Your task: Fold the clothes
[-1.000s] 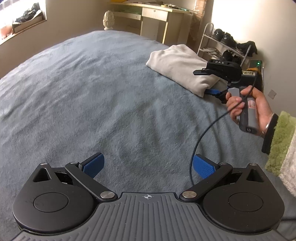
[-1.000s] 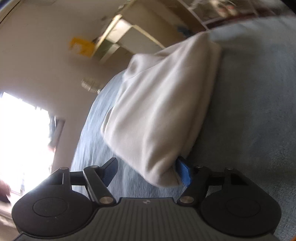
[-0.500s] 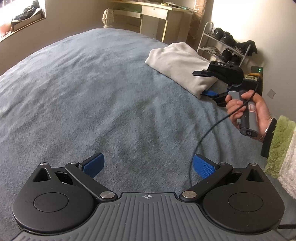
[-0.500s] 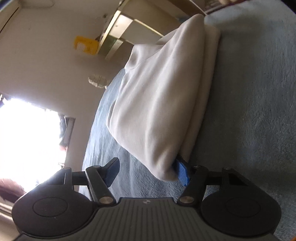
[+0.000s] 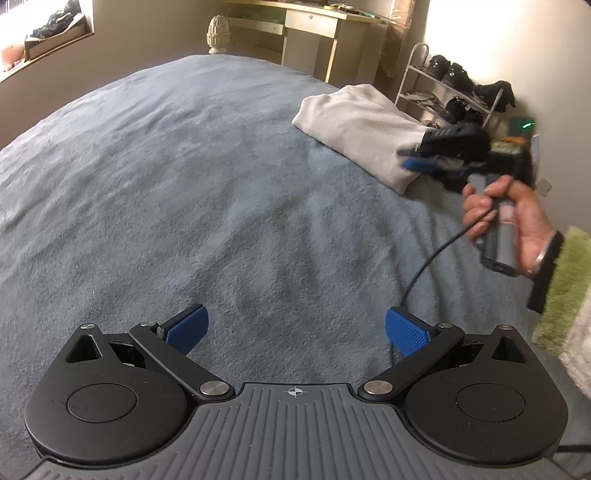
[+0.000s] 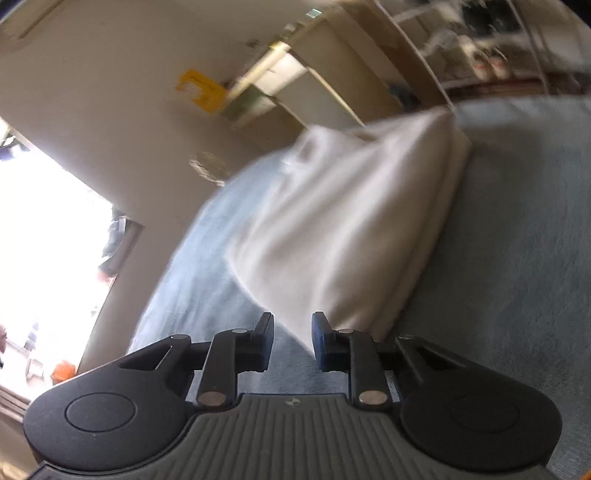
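The cream garment (image 5: 354, 125) lay folded on the bed (image 5: 184, 184), soft and limp; grip at its layered corner. The left claw (image 5: 295, 330) gaped wide; the right claw (image 6: 292, 328) stood narrow, empty.

Both wrist views sharing folded garment (image 5: 364, 129)

A home bedroom, wide bed (image 5: 184, 184) under a blue-grey blanket, pale wooden desk (image 5: 314, 33) by the wall, wire shoe rack (image 5: 454, 85) with dark shoes

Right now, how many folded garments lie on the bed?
1: a folded white garment lies on the blue bed cover near the far right edge, beside the right gripper. Others outside view are possible.
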A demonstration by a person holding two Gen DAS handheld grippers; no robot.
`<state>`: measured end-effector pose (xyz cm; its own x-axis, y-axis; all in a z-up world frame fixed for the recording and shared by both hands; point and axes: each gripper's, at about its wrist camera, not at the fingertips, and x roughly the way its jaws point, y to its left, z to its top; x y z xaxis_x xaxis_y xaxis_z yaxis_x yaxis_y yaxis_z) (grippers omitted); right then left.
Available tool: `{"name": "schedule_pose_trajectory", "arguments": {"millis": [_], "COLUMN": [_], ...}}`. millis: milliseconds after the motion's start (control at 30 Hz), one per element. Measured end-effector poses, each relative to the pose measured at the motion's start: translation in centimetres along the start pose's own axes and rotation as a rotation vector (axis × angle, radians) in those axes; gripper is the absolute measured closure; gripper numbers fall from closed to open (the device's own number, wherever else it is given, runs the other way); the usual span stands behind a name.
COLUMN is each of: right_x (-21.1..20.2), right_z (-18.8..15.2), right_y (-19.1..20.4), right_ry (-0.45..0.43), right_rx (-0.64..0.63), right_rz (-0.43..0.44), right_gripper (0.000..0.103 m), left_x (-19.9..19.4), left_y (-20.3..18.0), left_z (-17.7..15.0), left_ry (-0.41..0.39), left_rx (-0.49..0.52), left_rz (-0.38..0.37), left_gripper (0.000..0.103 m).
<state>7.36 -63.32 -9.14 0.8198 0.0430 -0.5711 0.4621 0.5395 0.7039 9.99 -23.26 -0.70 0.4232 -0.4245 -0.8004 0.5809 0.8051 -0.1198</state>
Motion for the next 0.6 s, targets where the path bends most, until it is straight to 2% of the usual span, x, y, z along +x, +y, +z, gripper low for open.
{"name": "schedule_pose_trajectory", "arguments": {"millis": [67,133,200,300,367,400,433,500,533,600], "right_x": [-0.2,-1.1,-2.2,-4.5,-6.6,-7.7,-8.8,-11.1,-12.1,-13.8], "right_z": [-0.5,-1.5,-3.6,-6.6,-8.5,-9.5,-10.5,-12.4,-13.3,-15.2], "right_y": [-1.6,-2.1,-1.8,-0.2,2.1,3.5,4.9,7.9,9.1,11.4], "right_ry": [0.028,0.068,0.148,0.215,0.205,0.183,0.157,0.068,0.020,-0.078], "right_rx": [0.109,0.147,0.124,0.043,-0.080,-0.153,-0.230,-0.376,-0.438,-0.555], "right_rz": [0.022,0.031,0.007,-0.032,-0.060,-0.087,-0.119,-0.202,-0.245,-0.329], "right_gripper": [0.093,0.091,0.091,0.090,0.085,0.074,0.053,0.032,0.028,0.013], "left_x": [-0.1,-0.2,-0.4,-0.5,-0.7,-0.8,-1.0,-1.4,-1.5,-2.0], "left_y": [0.0,0.0,0.0,0.0,-0.1,-0.2,-0.3,-0.5,-0.6,-0.9], "left_z": [0.0,0.1,0.1,0.2,0.2,0.1,0.1,0.2,0.3,0.4], "left_ry": [-0.008,-0.015,-0.023,-0.035,-0.044,-0.047,-0.049,-0.054,-0.056,-0.067], "left_rx": [0.001,0.001,0.002,0.004,0.009,0.017,0.026,0.043,0.052,0.064], "left_rz": [0.005,0.009,0.014,0.022,0.034,0.041,0.048,0.061,0.068,0.081], "left_gripper": [0.000,0.000,0.000,0.000,0.000,0.000,0.000,0.000,0.000,0.000]}}
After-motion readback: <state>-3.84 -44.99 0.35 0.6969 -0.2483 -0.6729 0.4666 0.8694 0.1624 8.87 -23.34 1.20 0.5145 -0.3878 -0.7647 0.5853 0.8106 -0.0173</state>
